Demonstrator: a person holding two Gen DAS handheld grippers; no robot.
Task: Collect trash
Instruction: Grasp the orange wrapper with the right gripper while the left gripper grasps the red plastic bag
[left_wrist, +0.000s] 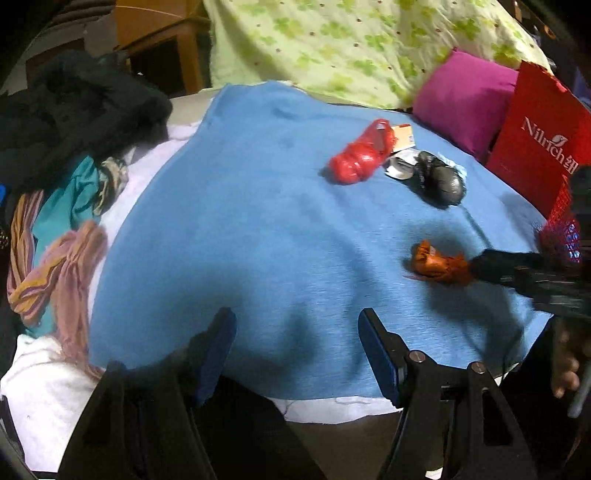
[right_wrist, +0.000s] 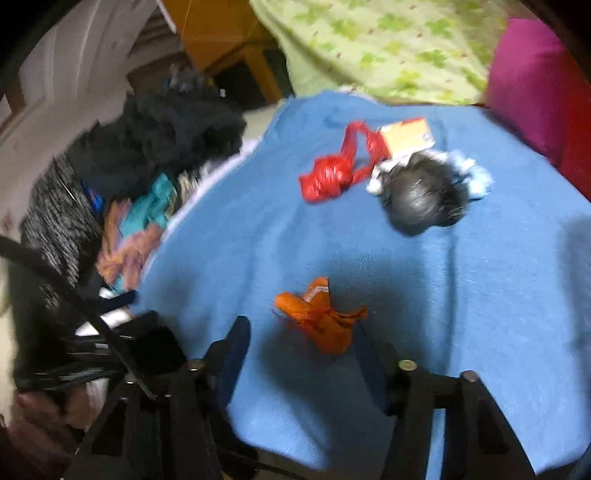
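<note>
A blue cloth (left_wrist: 240, 221) covers the surface, and three pieces of trash lie on it. The orange wrapper (right_wrist: 321, 317) is nearest. In the right wrist view it lies just in front of the right gripper (right_wrist: 306, 336), whose fingers stand apart on each side of it; the pads do not seem to press it. The picture is blurred, so contact is not sure. The left wrist view shows the same wrapper (left_wrist: 439, 264) from the side, with the dark tip of the right gripper (left_wrist: 517, 273) touching or almost touching its right end.

Farther away lie a red bag (left_wrist: 364, 157) and, to its right, a black bag (left_wrist: 441, 179), close together.

The left gripper (left_wrist: 295, 347) is released, with only cloth between its fingers.

Only the left view shows the red carton (left_wrist: 543, 129) at the far right. A pile of clothes (right_wrist: 147, 155) is at the left.
</note>
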